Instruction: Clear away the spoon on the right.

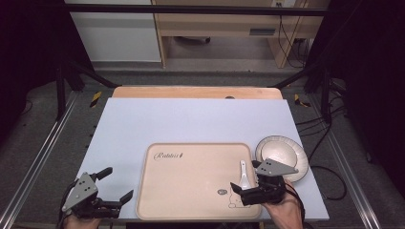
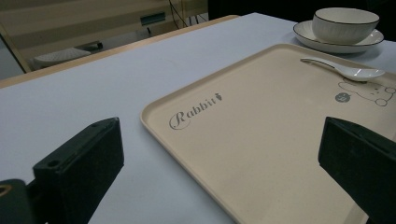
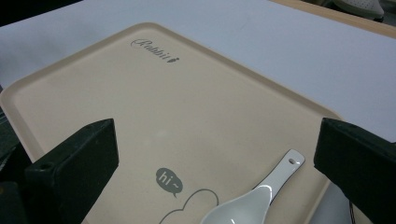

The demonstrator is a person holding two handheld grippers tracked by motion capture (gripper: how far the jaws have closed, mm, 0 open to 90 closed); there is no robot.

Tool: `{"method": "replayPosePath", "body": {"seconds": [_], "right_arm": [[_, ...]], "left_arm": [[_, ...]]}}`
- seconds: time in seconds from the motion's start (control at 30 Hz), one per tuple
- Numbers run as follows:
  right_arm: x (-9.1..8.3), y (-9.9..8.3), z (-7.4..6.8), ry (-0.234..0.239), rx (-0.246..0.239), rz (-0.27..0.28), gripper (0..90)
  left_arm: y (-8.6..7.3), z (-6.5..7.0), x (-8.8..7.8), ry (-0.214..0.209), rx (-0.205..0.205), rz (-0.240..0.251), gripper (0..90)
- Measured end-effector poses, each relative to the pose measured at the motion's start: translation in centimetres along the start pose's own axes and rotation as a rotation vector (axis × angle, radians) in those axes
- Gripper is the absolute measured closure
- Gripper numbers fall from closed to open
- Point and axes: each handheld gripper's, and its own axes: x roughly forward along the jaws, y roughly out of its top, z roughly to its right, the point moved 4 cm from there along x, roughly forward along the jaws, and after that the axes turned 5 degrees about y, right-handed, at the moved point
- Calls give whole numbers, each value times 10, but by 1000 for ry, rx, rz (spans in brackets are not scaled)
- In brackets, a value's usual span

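Clearly we read "Rabbit" and "hi~" on the beige tray (image 3: pixel 154 107), where the white spoon (image 3: pixel 252 198) lies free beneath our right hand-held gripper (image 1: pixel 253 181), spread wide; our left hand-held gripper (image 1: pixel 111 185) gapes empty.

Each black gripper (image 1: pixel 251 181) carries a grey three-cornered plate and blocky black jaws.

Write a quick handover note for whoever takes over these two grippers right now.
Right gripper: jaws open, holding nothing, above the tray's near right corner.
Left gripper: open, empty, over the table left of the tray.
White spoon: lying on the beige tray, right side, by the bear print, handle pointing away.
Bowl: sitting in its saucer on the table, off the tray's far right corner.
Done: spoon is on the tray.
Left, probably: bowl and saucer onto the tray.
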Motion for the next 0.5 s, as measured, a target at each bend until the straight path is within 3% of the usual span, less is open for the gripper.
{"method": "replayPosePath", "body": {"seconds": [0.5], "right_arm": [[-14,-4,-3,-13,3,36,1]], "left_arm": [[0,0,-1,0,-1,5,0]]}}
